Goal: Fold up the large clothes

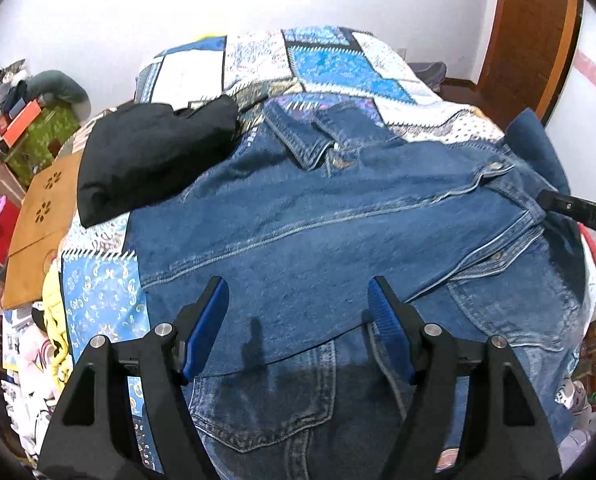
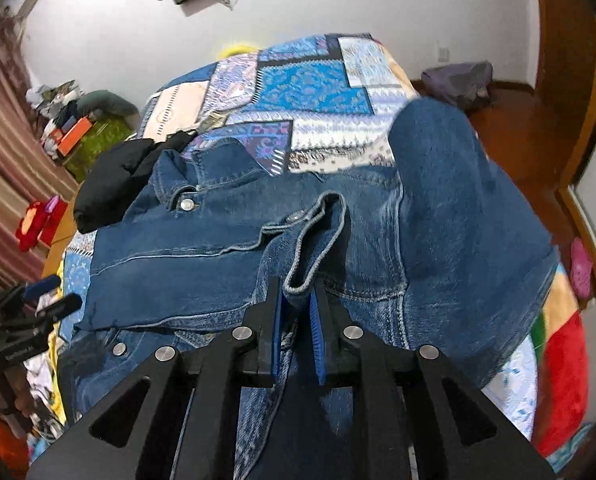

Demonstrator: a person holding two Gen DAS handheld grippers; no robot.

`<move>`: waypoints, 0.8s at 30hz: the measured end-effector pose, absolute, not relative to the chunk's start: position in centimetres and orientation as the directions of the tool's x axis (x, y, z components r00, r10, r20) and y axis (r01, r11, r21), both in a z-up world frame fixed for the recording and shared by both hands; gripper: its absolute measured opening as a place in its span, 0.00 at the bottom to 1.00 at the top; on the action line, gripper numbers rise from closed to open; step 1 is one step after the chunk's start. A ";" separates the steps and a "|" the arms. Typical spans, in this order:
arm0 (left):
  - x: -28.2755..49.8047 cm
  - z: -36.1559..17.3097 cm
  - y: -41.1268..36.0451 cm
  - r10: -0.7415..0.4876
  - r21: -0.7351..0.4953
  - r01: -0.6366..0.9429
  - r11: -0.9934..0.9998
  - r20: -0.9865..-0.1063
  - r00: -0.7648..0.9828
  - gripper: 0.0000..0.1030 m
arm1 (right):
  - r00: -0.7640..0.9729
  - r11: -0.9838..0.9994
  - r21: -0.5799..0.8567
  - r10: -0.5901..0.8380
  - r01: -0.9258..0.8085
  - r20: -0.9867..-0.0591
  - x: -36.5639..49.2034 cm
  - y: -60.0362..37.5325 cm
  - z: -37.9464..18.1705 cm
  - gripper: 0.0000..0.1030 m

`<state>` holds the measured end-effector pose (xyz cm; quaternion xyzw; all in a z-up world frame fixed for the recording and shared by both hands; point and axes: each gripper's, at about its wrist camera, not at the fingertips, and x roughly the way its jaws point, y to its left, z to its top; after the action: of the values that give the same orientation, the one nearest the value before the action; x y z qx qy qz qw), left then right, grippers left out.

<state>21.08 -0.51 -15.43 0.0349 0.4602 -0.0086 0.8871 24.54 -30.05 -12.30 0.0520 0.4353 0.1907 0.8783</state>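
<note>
A blue denim jacket [image 1: 298,216] lies spread on the patchwork quilt [image 1: 338,64] of a bed, collar toward the far side. My left gripper [image 1: 298,296] is open and empty just above the jacket's lower front. My right gripper [image 2: 298,300] is shut on a sleeve cuff [image 2: 318,236] of the jacket [image 2: 438,220] and holds it lifted over the jacket body. The right gripper's finger also shows at the right edge of the left wrist view [image 1: 570,204].
A folded black garment [image 1: 154,156] lies on the bed left of the jacket, also in the right wrist view [image 2: 114,184]. A brown bag [image 1: 42,216] sits at the bed's left edge. Clutter fills the left side of the room, a wooden door frame [image 1: 526,40] stands right.
</note>
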 end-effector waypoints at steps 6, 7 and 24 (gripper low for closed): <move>21.0 -12.9 -2.0 -0.003 0.056 0.073 0.996 -0.773 0.634 0.69 | 0.628 0.928 0.191 0.359 -0.320 -0.691 23.0 -31.0 -9.0 0.15; 21.1 -12.6 -2.2 -0.009 0.054 0.078 0.996 -0.769 0.640 0.69 | 0.640 0.928 0.192 0.360 -0.318 -0.679 22.8 -31.6 -8.3 0.17; 22.3 -10.6 -6.4 -0.123 -0.009 0.168 0.986 -0.718 0.685 0.83 | 0.640 0.910 0.414 0.308 0.018 -0.704 23.3 -43.7 -10.9 0.63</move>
<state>22.28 -6.40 -10.63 0.0287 0.3890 -0.0792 0.9174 23.33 -43.67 -10.95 0.1955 0.4160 0.0819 0.8843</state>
